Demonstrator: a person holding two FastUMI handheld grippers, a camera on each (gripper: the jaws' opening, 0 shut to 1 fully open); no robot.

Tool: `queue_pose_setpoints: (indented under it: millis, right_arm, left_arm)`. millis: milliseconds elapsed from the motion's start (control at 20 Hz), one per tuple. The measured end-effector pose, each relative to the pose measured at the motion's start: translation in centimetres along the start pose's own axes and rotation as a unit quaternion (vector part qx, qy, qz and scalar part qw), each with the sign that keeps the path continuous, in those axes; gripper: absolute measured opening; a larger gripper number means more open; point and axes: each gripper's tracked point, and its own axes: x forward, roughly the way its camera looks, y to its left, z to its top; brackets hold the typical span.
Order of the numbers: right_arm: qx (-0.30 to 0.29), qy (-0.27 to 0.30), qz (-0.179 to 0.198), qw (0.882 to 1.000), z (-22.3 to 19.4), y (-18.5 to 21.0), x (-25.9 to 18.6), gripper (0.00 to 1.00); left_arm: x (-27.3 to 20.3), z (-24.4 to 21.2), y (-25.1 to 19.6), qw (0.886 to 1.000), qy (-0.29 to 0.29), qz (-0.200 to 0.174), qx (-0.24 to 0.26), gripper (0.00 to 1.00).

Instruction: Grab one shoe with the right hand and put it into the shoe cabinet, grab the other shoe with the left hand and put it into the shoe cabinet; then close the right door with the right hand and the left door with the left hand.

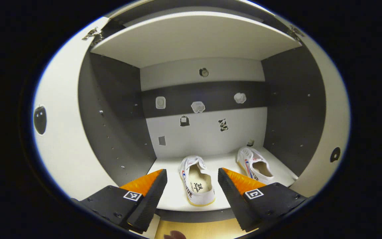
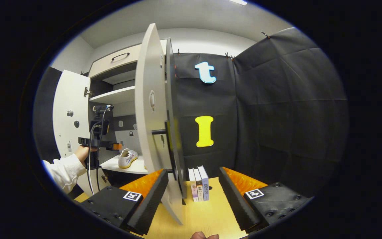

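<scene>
Shoes are seen ahead of the left gripper (image 1: 192, 186), whose ridged, wedge-shaped fingers are spread wide with nothing held between them. One shoe (image 1: 197, 181) of white canvas with a pale rubber sole is lying on the cabinet (image 1: 111, 126) shelf near its front edge, framed by the gap between the fingers but touched by neither. Printed writing is seen on its insole and side, too small to be read. A second shoe (image 1: 254, 164) of the same make is set toward the shelf's right rear corner, apart from the first. Smooth white boards form the shelf (image 1: 174, 196) and the one above; the side walls are dark and matte and dotted with small holes, and small stickers of differing shapes are stuck on the back wall.

A wide gap is likewise kept by the right gripper (image 2: 193, 189), with nothing gripped. Just beyond its fingers the edge of the right door (image 2: 151, 109) is seen, a flat white panel standing open, with a dark bar handle on its far face. Three upright books (image 2: 198, 184) are stood on the yellow wooden floor beside the door's lower edge; their spine lettering is not legible. Farther left, the left door (image 2: 70, 113) is also open, and a white-sleeved hand (image 2: 83, 153) is seen holding the other gripper in front of the shelf, where a shoe rests. Quilted black cloth covers the wall.
</scene>
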Motion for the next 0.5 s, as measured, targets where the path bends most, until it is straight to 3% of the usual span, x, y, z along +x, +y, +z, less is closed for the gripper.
queue_pose_setpoints:
  millis: [250, 500]
  right_arm:
    - [-0.007, -0.006, 0.012, 1.0, 0.6, 2.6, -0.6, 0.97]
    - [-0.012, -0.014, 0.001, 1.0, 1.2, 2.8, -0.2, 0.97]
  left_arm:
    - [-9.9, 1.3, 1.6, 0.997, -0.068, -0.007, -0.031, 0.96]
    - [-18.4, 0.9, 4.0, 0.993, -0.107, 0.005, -0.045, 0.96]
